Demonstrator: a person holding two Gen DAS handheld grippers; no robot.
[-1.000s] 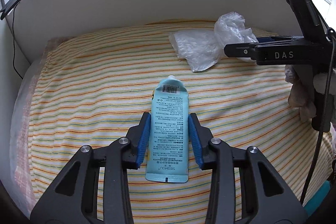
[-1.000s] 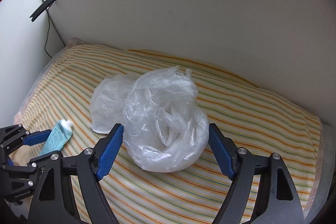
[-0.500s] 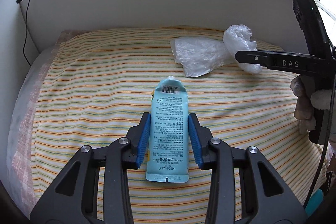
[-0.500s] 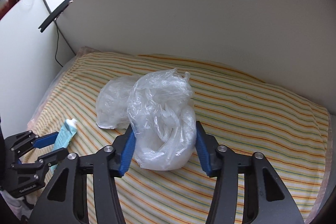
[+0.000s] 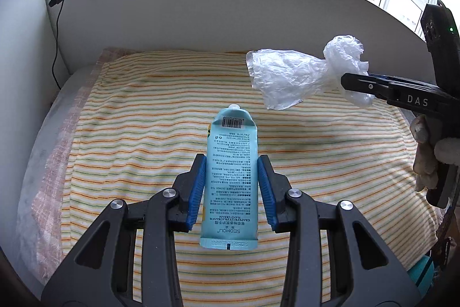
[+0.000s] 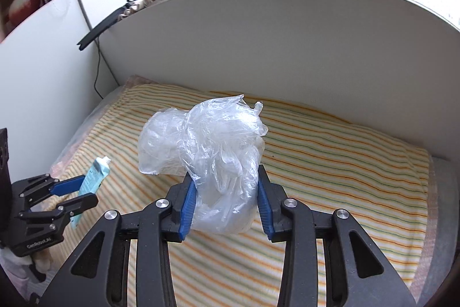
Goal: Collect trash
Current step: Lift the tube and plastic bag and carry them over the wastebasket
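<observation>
- We hold the left gripper (image 5: 232, 189) clamped on the light blue hand cream tube (image 5: 230, 177), jaws narrowly parted at its sides, above the middle of the striped bedspread (image 5: 143, 134).
- Our right gripper (image 6: 225, 203) is closing, its blue pads pressing the crumpled clear plastic bag (image 6: 212, 151), lifted over the bedspread's far right part.

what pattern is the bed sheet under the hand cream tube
Thin orange, yellow and green stripes on the bed sheet, clearest in the left wrist view.
</observation>
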